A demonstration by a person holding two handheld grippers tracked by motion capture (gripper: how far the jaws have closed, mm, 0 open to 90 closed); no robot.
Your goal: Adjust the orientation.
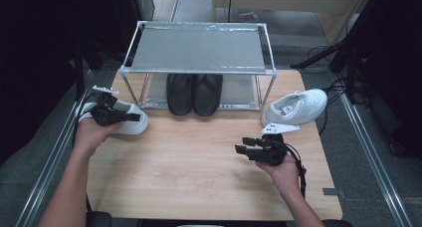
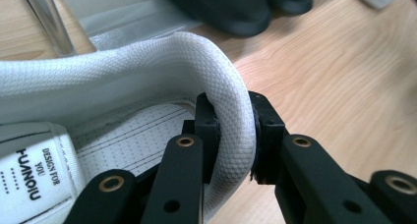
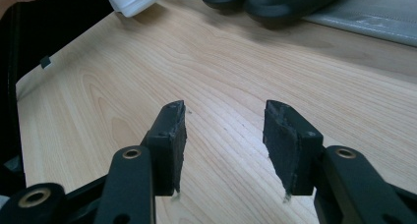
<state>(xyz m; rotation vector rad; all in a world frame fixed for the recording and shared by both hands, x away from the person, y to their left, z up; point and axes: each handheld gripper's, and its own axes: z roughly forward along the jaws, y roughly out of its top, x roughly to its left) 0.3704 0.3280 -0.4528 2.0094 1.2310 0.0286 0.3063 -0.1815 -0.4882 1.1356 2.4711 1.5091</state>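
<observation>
Now the left gripper [image 1: 133, 117] clamps its jaws on the heel collar of a white shoe [image 2: 123, 81] at the desk's [image 1: 199, 152] left edge; the right gripper [image 3: 223, 150] – lower right – hovers part-open, holding nothing.

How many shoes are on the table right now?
4. Two black shoes sit side by side under the rack. One white shoe lies at the table's left, gripped by the left gripper; another white shoe lies at the right.

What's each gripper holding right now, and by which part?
The left gripper is clamped on the white sneaker, pinching its padded collar rim, one jaw inside the shoe, one outside. The right gripper holds nothing; its jaws stand open over the table.
</observation>
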